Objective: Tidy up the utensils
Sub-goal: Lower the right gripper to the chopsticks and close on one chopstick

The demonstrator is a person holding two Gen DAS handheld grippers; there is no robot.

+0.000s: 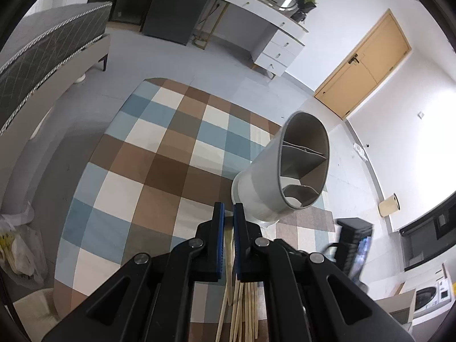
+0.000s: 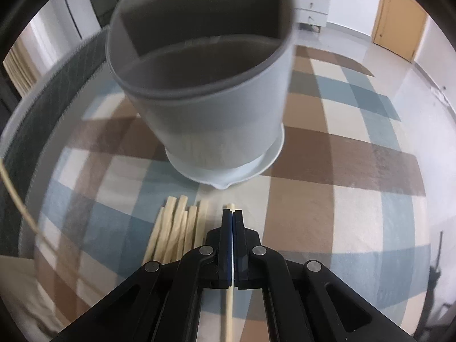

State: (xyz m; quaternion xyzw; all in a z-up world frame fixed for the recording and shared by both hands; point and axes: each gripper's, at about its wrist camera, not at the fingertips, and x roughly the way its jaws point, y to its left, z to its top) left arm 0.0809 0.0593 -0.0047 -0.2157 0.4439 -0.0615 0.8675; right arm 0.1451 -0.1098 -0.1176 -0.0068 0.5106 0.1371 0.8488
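Checkered desk cloth (image 2: 327, 148) carries grey utensil holder (image 2: 205, 91) at far centre, chopstick pile (image 2: 178, 228) near it. Right gripper (image 2: 233, 213) clamped on one chopstick (image 2: 229, 307); left gripper (image 1: 228, 208) closed, holding nothing visible.

— Where does the left wrist view look from?

— From above, along its own fingers (image 1: 218, 222), tilted down over the checked worktop (image 1: 159, 154), with the grey utensil holder (image 1: 268, 182) to the right and a door (image 1: 367, 62) far behind.

— And the right wrist view?

— Lower and much nearer: the holder (image 2: 211, 114) fills the upper frame (blurred), fingers (image 2: 228, 228) at the bottom.

— Shared ground?

— The holder, the worktop (image 2: 342, 156), the chopsticks (image 2: 176, 228) and the door (image 2: 396, 25).
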